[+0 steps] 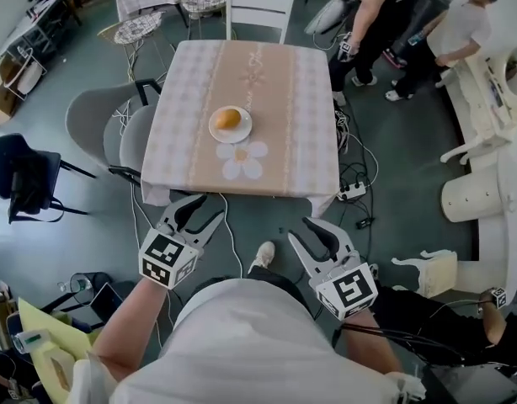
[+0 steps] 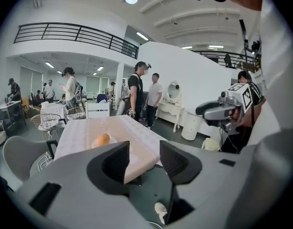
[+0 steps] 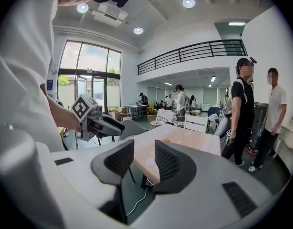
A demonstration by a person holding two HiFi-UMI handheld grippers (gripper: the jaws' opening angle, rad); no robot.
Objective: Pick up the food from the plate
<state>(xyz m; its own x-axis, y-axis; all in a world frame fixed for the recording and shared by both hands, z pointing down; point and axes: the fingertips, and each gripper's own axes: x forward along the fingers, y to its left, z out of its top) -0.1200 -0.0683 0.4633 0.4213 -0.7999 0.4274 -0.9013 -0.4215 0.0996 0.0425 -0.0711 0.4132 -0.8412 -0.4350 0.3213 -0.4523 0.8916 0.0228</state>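
Observation:
An orange, rounded piece of food [image 1: 228,118] lies on a small white plate [image 1: 242,132] in the middle of a table with a checked cloth [image 1: 284,141]. Both grippers hang short of the table's near edge, above the floor. My left gripper [image 1: 204,210] is open and empty, pointing at the table. Beside it my right gripper [image 1: 303,230] is also open and holds nothing. In the left gripper view the food [image 2: 103,139] shows beyond the left jaw, far off. The right gripper view shows the food [image 3: 165,140] small on the distant tabletop.
A white chair [image 1: 258,11] stands at the table's far side and grey chairs [image 1: 103,120] at its left. A power strip with cables [image 1: 353,192] lies on the floor by the right corner. Two people [image 1: 385,15] stand at the back right, near white furniture [image 1: 486,99].

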